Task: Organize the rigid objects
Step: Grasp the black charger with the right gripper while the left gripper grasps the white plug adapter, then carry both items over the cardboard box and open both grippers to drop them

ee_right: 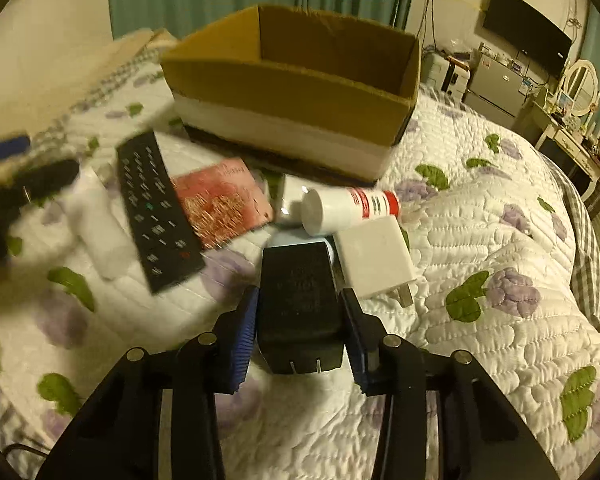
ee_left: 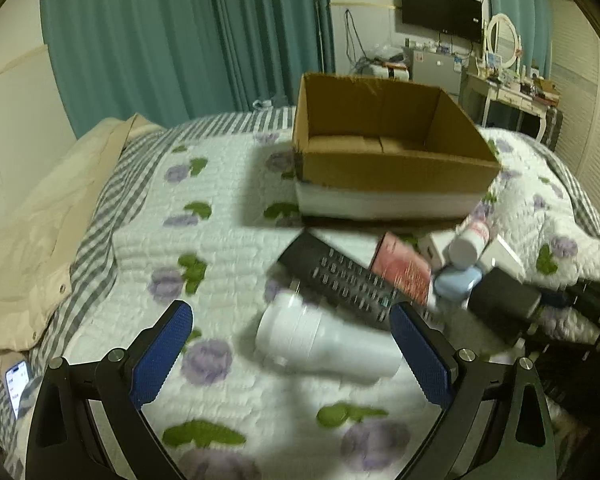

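Observation:
An open cardboard box (ee_left: 392,168) (ee_right: 292,92) stands on the quilted bed. In front of it lie a black remote (ee_left: 340,280) (ee_right: 156,212), a red card pack (ee_left: 404,268) (ee_right: 220,200), a white bottle with a red label (ee_left: 470,242) (ee_right: 348,206), a white charger (ee_right: 374,260), a pale blue case (ee_left: 456,282) and a white bottle (ee_left: 324,340) (ee_right: 100,224) lying on its side. My left gripper (ee_left: 292,344) is open, its jaws either side of the lying white bottle. My right gripper (ee_right: 300,320) is shut on a black power adapter (ee_right: 300,304) (ee_left: 504,304).
A beige jacket (ee_left: 40,232) and a phone (ee_left: 18,384) lie at the bed's left edge. Teal curtains (ee_left: 180,40), a wall TV (ee_left: 440,10), a small fridge (ee_left: 436,66) and a dressing table (ee_left: 512,92) stand beyond the bed.

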The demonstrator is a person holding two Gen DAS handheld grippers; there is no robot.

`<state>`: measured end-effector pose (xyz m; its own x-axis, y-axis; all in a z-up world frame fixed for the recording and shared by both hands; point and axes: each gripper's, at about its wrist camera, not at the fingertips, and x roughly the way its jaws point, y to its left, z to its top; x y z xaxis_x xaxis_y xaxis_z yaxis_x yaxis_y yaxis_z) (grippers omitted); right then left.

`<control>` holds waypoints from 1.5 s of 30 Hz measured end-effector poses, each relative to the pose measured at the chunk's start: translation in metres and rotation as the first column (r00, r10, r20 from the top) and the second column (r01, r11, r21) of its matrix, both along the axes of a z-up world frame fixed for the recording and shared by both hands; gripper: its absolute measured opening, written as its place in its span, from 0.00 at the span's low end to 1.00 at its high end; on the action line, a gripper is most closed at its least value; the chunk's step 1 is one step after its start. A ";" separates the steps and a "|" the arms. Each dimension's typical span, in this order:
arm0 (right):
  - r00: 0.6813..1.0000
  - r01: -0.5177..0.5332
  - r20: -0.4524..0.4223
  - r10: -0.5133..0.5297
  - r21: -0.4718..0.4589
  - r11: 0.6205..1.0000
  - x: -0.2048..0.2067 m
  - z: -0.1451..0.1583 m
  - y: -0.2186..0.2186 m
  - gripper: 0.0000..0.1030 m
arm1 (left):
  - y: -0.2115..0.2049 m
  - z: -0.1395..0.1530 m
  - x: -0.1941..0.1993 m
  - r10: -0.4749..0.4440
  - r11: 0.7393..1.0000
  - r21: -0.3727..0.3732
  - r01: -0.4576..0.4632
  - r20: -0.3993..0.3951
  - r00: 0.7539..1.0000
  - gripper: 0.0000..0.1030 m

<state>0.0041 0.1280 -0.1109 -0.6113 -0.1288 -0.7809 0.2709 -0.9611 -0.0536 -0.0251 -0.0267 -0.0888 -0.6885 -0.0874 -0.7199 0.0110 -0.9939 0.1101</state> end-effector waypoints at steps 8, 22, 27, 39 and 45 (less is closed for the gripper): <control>0.999 -0.003 -0.054 0.002 -0.021 1.000 0.006 0.018 -0.001 0.38 | 0.003 -0.018 0.002 -0.019 0.998 0.055 0.014 0.088 0.996 0.97; 0.999 0.010 -0.033 -0.011 -0.022 1.000 0.005 0.011 0.000 0.37 | -0.018 -0.060 -0.045 0.193 0.948 0.200 -0.249 0.263 0.945 0.93; 0.999 0.007 -0.037 -0.008 -0.021 1.000 0.006 0.013 -0.002 0.37 | -0.005 -0.049 -0.040 0.136 0.963 0.195 -0.183 0.235 0.962 0.57; 0.990 -0.011 -0.138 0.002 -0.062 0.998 0.018 0.064 0.000 0.37 | 0.008 0.014 -0.020 0.041 0.983 0.174 -0.054 0.074 0.996 0.55; 0.972 -0.018 -0.236 0.000 -0.073 0.997 0.012 0.115 0.003 0.37 | 0.012 0.061 -0.032 -0.001 0.988 0.157 0.005 -0.025 1.000 0.55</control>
<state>0.0160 0.1314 0.0040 -0.7755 -0.1873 -0.6029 0.2677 -0.9624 -0.0454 -0.0571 -0.0144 -0.0275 -0.7066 0.0279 -0.7071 0.0086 -0.9988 -0.0480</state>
